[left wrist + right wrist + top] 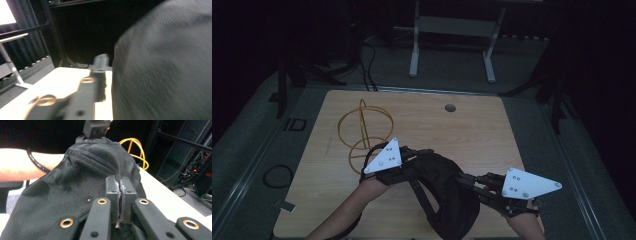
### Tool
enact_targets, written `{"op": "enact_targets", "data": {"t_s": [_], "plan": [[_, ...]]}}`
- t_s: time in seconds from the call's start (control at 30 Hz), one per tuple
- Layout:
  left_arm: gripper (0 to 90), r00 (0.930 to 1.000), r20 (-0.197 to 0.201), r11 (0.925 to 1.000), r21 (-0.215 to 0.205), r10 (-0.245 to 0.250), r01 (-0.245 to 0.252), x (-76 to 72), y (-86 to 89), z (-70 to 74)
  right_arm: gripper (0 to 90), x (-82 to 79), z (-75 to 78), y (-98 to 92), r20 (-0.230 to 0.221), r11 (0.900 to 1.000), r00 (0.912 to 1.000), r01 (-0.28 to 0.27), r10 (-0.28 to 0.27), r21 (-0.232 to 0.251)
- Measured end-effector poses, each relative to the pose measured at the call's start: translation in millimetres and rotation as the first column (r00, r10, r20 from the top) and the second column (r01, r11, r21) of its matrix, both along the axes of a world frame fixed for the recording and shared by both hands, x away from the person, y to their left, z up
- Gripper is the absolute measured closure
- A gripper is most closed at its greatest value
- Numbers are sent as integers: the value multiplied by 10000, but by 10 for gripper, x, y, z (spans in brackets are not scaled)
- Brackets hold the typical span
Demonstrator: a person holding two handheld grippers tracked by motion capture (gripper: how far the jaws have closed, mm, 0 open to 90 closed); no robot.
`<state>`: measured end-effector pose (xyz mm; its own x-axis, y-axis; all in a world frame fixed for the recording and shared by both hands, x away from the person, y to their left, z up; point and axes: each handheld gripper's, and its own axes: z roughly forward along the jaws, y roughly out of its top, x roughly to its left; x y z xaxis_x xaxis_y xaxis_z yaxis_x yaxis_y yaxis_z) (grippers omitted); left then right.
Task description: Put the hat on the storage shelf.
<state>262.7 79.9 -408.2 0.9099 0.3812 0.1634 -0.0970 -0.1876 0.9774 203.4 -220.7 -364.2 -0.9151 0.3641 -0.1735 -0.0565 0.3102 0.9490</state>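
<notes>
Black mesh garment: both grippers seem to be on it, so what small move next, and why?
Probably lift both grippers a little and ease them apart. The right gripper is pinched shut on an edge of the black mesh garment, the left gripper meets its other end, and the fabric sags bunched on the table between them. The left grip is unclear.

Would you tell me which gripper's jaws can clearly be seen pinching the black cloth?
The right gripper: its jaws are pressed shut on a fold of the cloth. The left gripper's grip is blurred.

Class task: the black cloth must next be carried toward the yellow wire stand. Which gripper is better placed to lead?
Probably the left gripper: it holds the black cloth beside the yellow wire stand; the right gripper is farther.
</notes>
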Motion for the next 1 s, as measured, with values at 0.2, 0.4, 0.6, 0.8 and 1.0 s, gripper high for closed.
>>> {"op": "enact_targets", "data": {"t_s": [0.2,0.4,0.6,0.8,1.0], "plan": [[547,9964,284,9958,440,794,-806,-74,60,56,876,24,76,-88,131,9982,9988,475,-480,356],[506,9830,264,9810,640,1817,-1830,-142,240,9,876,94,123,-160,90,9916,9939,1093,-1102,698],[423,9694,-205,9665,845,2447,-2422,-212,456,-126,875,237,209,-156,179,9810,9841,1748,-1769,837],[404,9587,-665,9578,999,2766,-2694,-289,615,-272,875,359,321,-85,295,9747,9789,1984,-2024,1034],[389,9461,-1157,9506,1098,3024,-2904,-357,753,-455,875,487,439,46,362,9698,9754,2120,-2177,1202]]}}
